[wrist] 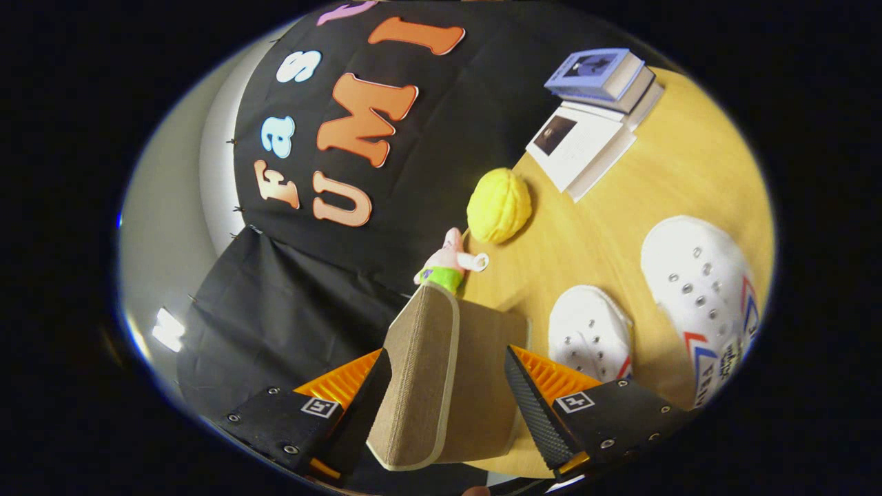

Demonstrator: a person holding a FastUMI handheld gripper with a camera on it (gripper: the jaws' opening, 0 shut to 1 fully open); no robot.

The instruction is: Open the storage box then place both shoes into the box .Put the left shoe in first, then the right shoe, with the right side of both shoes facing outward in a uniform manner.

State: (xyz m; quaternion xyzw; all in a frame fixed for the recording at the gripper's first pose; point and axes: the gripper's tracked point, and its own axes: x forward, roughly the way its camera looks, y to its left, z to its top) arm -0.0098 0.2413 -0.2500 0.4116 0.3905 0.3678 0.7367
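The storage box's tan lid (420, 372), trimmed with a pale edge, stands tilted up between my gripper's (448, 394) fingers. One finger lies against its outer side and the other against its inner face, so the gripper is shut on the lid. Two white lace-up shoes lie on the wooden table beyond the fingers. The nearer shoe (591, 334) sits just ahead of one fingertip. The other shoe (703, 289), with red and blue stripes on its side, lies further out. The lid hides the body of the box.
A yellow plush ball (499, 205) and a small pink toy (449, 265) sit beyond the lid by the black cloth wall. A stack of books (594, 114) lies further along the table (620, 227).
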